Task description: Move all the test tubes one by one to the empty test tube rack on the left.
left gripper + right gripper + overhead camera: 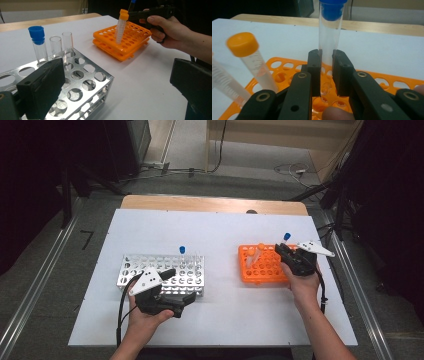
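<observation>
Left gripper point(170, 290): held low at the near edge of the metal rack point(165, 270); its jaws are spread apart with nothing between them.
Metal rack: one blue-capped tube point(37, 42) and two uncapped tubes point(61, 46) are stood upright in it.
Orange rack point(262, 265): set on the white tabletop point(220, 310); orange-capped tubes point(249, 60) are leaned in it.
Right gripper point(326, 72): jaws are closed on a clear blue-capped tube point(329, 32), held upright over the orange rack.

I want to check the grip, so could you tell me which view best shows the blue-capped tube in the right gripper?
The right gripper view: the blue-capped tube stands upright, clamped between the jaws. In the high view its cap is tiny; the left gripper view catches its top far off.
</observation>
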Available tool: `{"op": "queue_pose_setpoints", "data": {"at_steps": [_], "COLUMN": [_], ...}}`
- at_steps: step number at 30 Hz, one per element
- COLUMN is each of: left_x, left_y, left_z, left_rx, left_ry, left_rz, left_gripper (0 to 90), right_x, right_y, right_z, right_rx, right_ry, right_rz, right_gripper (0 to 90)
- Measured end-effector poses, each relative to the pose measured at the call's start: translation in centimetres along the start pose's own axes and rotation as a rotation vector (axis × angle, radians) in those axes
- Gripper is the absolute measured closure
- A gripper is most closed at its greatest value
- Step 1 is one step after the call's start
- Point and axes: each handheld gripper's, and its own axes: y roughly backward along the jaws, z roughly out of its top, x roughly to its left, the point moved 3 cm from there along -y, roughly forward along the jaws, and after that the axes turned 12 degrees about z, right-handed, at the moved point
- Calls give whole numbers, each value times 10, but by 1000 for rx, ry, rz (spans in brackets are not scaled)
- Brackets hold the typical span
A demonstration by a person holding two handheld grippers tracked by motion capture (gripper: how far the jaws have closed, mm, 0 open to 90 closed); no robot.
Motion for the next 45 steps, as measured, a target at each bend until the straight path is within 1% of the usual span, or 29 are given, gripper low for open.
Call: {"op": "queue_pose_setpoints", "data": {"at_steps": [3,7,9,11,15,21,24,28,37,41,42,44,45], "left_x": [-1,-3,-4,-5,-6,-9,-12,-16,-23,-26,-27,-30,-30], "left_y": [-1,-1,-2,-2,-2,-2,-3,-4,-4,-4,-5,-6,-6], "left_z": [0,1,1,1,2,2,2,3,6,8,8,9,9], "left_rx": [0,0,-5,-4,-5,-4,-2,0,-10,-15,-12,-17,-14], "left_ry": [1,-2,0,-1,-5,-11,-17,-29,-28,-22,-29,-29,-37], "left_rz": [-3,-6,-7,-9,-13,-20,-27,-41,-64,-97,-100,-116,-124], "left_gripper": [0,0,1,0,1,0,4,4,14,38,45,65,83], "right_x": [4,13,18,24,36,53,60,75,113,127,130,138,141], "right_y": [8,19,24,30,39,47,48,47,37,32,31,27,26], "right_z": [1,0,-2,-4,-8,-18,-21,-24,-31,-34,-34,-36,-37], "right_rx": [-16,-32,-36,-34,-30,-16,-12,-1,43,63,68,79,83], "right_ry": [9,7,8,14,43,48,57,76,140,155,158,169,172], "right_rz": [24,64,95,115,150,207,235,281,379,413,423,442,450], "right_gripper": [755,754,754,754,754,754,754,754,754,754,754,754,754]}}
